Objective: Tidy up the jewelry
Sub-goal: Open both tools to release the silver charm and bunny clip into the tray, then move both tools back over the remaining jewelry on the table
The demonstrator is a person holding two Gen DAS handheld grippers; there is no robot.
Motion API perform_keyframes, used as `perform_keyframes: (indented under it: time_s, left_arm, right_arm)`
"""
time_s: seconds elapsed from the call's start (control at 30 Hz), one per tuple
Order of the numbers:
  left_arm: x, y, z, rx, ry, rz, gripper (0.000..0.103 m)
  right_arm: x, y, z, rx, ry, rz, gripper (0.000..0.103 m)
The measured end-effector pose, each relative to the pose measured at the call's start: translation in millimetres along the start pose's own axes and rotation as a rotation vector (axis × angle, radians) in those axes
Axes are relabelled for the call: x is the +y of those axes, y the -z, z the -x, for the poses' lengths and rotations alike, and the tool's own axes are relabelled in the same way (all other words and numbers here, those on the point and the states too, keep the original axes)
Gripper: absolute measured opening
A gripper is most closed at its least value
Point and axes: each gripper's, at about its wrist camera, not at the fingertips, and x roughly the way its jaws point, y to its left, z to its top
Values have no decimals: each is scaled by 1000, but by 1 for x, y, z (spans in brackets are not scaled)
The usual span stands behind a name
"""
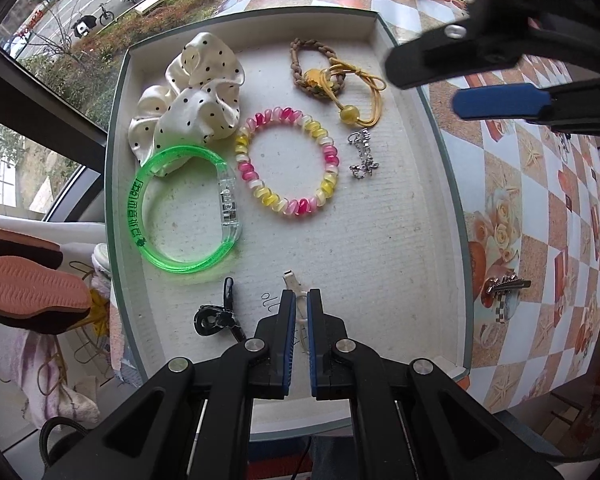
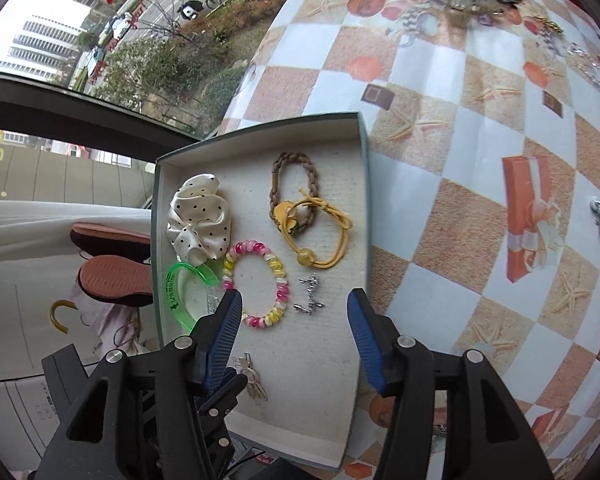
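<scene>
At the near end of the shallow box (image 1: 446, 184), a pale hair clip (image 1: 300, 312) is pinched between the left tongs (image 1: 301, 308), just right of a black clip (image 1: 216, 316). Farther in lie a green bangle (image 1: 188, 216), a pink-and-yellow bead bracelet (image 1: 288, 164), a dotted scrunchie (image 1: 192, 96), a braided hair tie (image 1: 316, 68) and a silver charm (image 1: 364, 154). Over the box on the checkered worktop (image 2: 480, 128), the right tongs (image 2: 294, 318) hang spread wide, holding nothing.

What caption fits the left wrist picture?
Left tool pinching a small white clip inside the tray beside a green bracelet.
</scene>
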Motion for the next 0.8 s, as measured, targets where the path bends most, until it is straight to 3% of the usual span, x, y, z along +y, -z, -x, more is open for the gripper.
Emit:
perform_keyframes:
  time_s: [0.3,0.33,0.37,0.4,0.57,0.67,0.8]
  left_arm:
    - [-15,3,11,9,-3,-42,11]
    - [-15,4,11,9,-4,-48,42]
    - [-19,4,14,6,-8,-54,98]
    - [-22,3,18,-8,-39,-58,103]
    - [-39,-2,32,-48,-66,-117,103]
    - [-48,-7,39,-70,-87,-147,103]
    - [-64,-15,48,-97,-81,-197,103]
  right_arm:
    - [-47,30,35,-44,21,-106,62]
    - [-54,36,37,-47,25,-125,62]
    - [-62,39,41,-51,28,-141,62]
    - [-69,44,44,-56,32,-160,62]
    - [-108,69,61,-80,46,-256,63]
    - [-131,84,69,-92,60,-318,75]
    - [-157,103,77,-99,74,-391,79]
